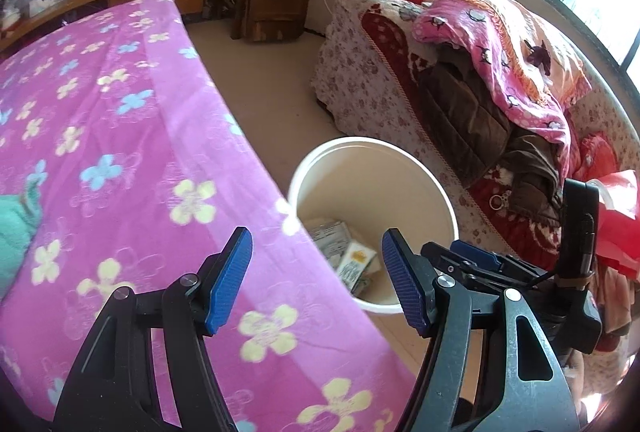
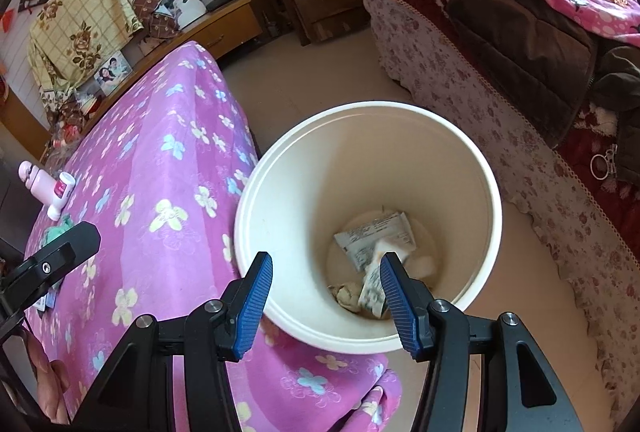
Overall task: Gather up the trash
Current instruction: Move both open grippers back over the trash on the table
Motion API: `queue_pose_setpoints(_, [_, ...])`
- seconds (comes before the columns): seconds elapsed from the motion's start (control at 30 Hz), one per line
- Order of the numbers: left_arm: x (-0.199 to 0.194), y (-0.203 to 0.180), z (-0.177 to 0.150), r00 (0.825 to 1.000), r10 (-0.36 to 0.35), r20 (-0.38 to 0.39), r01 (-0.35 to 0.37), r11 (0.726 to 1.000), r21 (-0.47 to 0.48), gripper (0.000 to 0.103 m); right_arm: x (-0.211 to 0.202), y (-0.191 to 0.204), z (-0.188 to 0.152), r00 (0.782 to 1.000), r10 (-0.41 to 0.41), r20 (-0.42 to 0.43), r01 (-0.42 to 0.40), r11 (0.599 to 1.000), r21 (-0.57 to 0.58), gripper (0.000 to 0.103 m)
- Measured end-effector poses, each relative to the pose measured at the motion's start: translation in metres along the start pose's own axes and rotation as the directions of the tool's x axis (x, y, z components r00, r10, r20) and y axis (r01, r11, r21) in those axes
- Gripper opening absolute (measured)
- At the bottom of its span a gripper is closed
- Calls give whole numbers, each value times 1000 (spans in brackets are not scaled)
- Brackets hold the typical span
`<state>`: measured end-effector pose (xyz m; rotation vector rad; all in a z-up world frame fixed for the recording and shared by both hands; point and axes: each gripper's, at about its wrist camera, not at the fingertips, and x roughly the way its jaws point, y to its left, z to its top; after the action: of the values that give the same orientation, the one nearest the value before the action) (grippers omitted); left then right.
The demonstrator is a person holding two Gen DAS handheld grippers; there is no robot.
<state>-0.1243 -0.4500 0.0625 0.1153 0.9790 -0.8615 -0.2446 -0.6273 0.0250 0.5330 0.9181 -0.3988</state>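
Both claws hang over the white bin on the floor, tilted down. The right claw (image 2: 326,302) has its blue pads spread with nothing pinched between them — the white bin (image 2: 280,192) gapes directly below and ahead of it. At the bin's bottom, just beyond the right pad, lie crumpled wrappers (image 2: 376,244) and a scrunched paper wad (image 2: 348,296). The left claw (image 1: 316,280) is also spread and empty; it hangs over the edge of the purple flowered cover (image 1: 120,112), with the bin rim (image 1: 296,172) just ahead between its pads. Far to the right claw's left, a pink bottle (image 2: 44,188) lies on that cover. To the right of both claws stands a floral-covered sofa (image 2: 500,120).
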Motion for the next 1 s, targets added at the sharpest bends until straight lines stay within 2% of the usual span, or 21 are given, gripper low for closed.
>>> queue_pose_setpoints(0.27, [-27, 19, -11, 995, 92, 48, -93, 996, 18, 66, -13, 39, -3, 999, 35, 12, -34, 997, -69, 54])
queue_pose_setpoints(0.53, [-58, 55, -24, 985, 153, 80, -151, 988, -31, 66, -17, 89, -6, 997, 79, 15, -76, 986, -149, 57])
queue_pose_setpoints(0.6, [-68, 67, -29, 982, 170, 85, -166, 985, -47, 66, -17, 105, -8, 996, 93, 11, -90, 981, -173, 59])
queue_pose_setpoints(1.0, [-144, 169, -64, 955, 277, 109, -257, 952, -168, 66, 2, 199, -30, 980, 187, -71, -200, 934, -296, 60])
